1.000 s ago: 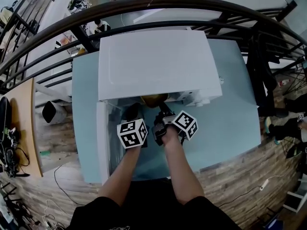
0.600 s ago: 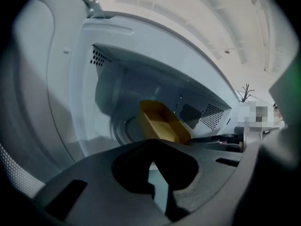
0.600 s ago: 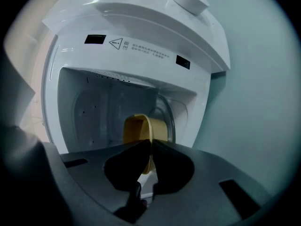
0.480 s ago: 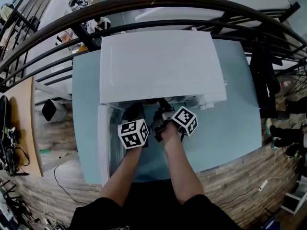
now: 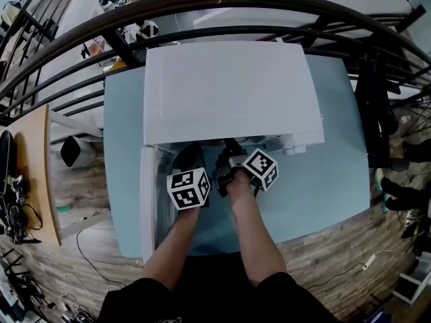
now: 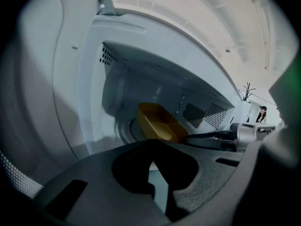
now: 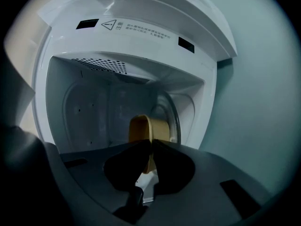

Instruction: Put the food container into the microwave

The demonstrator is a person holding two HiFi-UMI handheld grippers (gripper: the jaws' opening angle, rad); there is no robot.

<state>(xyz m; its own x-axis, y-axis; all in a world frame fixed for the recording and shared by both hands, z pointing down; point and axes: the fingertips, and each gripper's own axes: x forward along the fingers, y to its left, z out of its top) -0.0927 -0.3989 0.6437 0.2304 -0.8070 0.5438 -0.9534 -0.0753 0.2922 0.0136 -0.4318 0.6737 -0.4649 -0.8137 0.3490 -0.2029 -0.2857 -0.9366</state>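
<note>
Clamping the yellow container point(image 7: 139, 126) inside the microwave point(image 5: 229, 89) is the right tool point(image 7: 151, 142); left tool point(image 6: 151, 145) closed; blue table point(image 5: 337, 180), wood floor point(image 5: 323, 268).

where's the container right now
The container is inside the microwave, low centre in the right gripper view, its rim pinched by the right gripper.

Black short sleeves point(image 5: 138, 300); dark grey hand-held grippers point(image 6: 151, 145) point(image 7: 150, 147) bearing black-and-white marker cubes point(image 5: 188, 188).

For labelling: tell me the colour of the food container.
The food container is mustard yellow, shown best in the left gripper view.
</note>
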